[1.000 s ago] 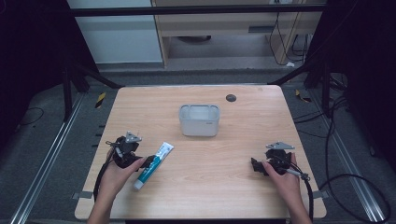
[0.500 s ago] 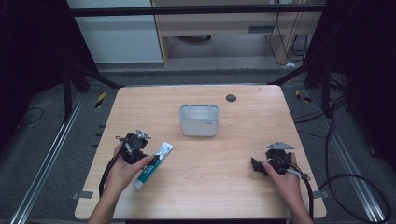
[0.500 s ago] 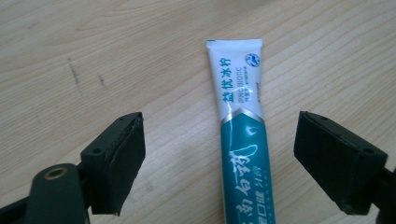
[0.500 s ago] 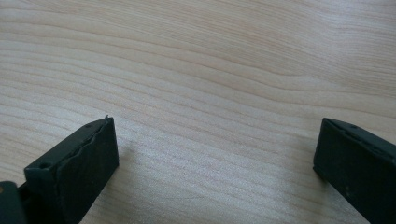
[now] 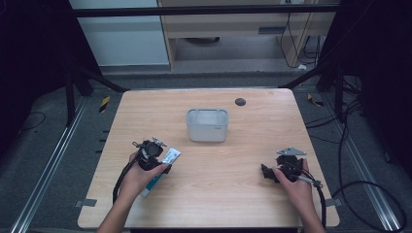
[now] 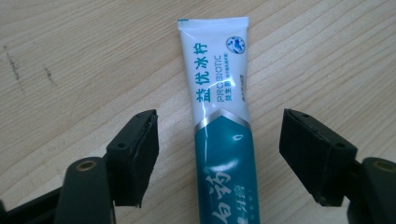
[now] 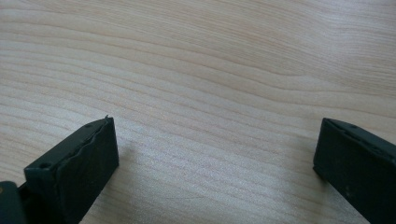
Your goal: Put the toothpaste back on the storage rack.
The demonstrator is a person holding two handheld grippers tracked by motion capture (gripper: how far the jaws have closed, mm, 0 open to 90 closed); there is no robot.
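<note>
While flat on the worktop (image 5: 214,194) near-left, 1 toothpaste tube (image 6: 223,140) lies between the spread jaws of the left hand-held gripper (image 6: 219,154), untouched. Right hand-held gripper (image 7: 215,163): jaws apart, over bare wood near-right. Grey bin (image 5: 207,124): centre, farther back.

Left gripper (image 5: 165,162) sits at the near-left of the table, left hand (image 5: 138,172) wrapped round it, forearm coming in from the bottom edge. Jaws spread wide, pointed down at the surface. Right gripper (image 5: 266,172) is near-right, held by the right hand (image 5: 294,182), jaws also wide apart, low over the wood.
</note>
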